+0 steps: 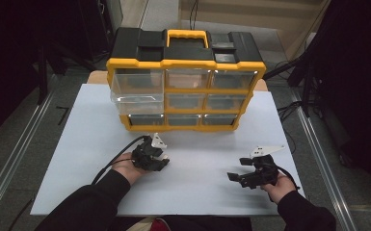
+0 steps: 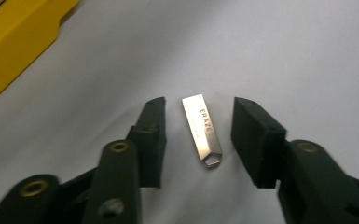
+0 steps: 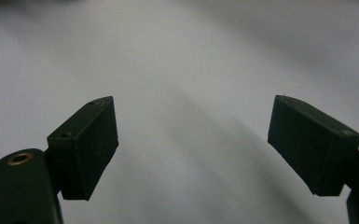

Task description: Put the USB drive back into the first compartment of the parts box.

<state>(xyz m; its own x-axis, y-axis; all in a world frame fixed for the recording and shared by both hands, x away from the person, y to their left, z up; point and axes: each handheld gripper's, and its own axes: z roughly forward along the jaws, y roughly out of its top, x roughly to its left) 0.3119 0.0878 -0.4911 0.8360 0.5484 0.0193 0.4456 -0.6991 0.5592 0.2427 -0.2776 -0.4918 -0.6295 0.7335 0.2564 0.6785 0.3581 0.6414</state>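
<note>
A slim USB stick (image 2: 202, 129) of brushed silver metal lies flat on the white counter (image 1: 82, 144), a long rounded bar with small engraved lettering along its face and a cut-out loop at its near end. In the left gripper view it sits between the two black fingers (image 2: 153, 140) of the left gripper (image 2: 200, 140), with a clear strip of counter on either side of it. The fingers are blocky, matte wedges with ribbed inner faces; they stand apart around the stick and do not press on it. In the high view the left gripper (image 1: 160, 156) rests low on the counter just in front of the storage cabinet (image 1: 185, 89), held in the person's left hand (image 1: 125, 166), which wears a dark sleeve.

The cabinet is hard plastic with a yellow frame, a black top and a yellow carrying handle. Its front is a grid of clear, glossy drawers, and the wide drawer at its upper left juts forward from the frame.

The right gripper (image 1: 238, 168) lies well apart, toward the counter's right edge. Its fingers (image 3: 86, 144) are spread wide over bare, smooth white surface, holding nothing.
</note>
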